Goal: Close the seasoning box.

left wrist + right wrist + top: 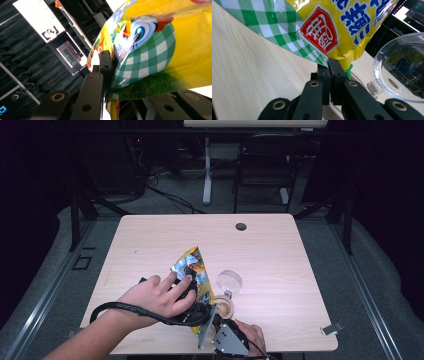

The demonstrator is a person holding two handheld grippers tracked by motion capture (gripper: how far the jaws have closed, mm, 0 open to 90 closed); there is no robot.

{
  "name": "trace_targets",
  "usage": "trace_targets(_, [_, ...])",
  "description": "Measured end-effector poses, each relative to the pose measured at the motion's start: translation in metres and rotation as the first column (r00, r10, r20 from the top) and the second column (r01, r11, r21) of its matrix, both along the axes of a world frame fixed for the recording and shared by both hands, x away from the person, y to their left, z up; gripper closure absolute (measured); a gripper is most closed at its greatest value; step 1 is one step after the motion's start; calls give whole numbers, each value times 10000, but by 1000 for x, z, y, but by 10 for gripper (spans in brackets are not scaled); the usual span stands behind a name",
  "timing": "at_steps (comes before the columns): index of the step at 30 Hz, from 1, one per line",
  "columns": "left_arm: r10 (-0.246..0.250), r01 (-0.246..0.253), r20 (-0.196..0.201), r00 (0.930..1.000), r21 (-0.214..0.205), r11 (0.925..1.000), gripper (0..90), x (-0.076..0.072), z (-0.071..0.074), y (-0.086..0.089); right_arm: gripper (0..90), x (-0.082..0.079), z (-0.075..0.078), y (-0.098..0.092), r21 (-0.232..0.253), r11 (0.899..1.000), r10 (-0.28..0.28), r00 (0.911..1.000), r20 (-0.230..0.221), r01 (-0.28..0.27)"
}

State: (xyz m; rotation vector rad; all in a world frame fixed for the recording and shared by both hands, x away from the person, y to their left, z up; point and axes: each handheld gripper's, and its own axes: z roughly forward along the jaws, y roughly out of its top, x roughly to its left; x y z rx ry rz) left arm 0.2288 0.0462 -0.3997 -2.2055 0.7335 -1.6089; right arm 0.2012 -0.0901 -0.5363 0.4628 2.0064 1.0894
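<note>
The snack bag (192, 270) stood tilted near the table's (280, 250) near edge, just left of a small container (225, 307) and its clear lid (229, 282). The right gripper (330, 65) pinched its sealed corner tight, while the left gripper (106, 60) clamped the bag's side — likely bracing the bag to tear it open.

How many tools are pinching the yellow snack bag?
2. The left tool grips the snack bag at its side, on the green checked part. The right tool pinches the bag's bottom corner, beside the clear lid.
</note>
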Motion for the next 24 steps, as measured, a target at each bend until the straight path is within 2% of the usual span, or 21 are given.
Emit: trace_targets(24, [24,-24,-23,10000,-26,10000,828,0,0,1,886,0,0,0,-3,10000,-4,10000,12,4])
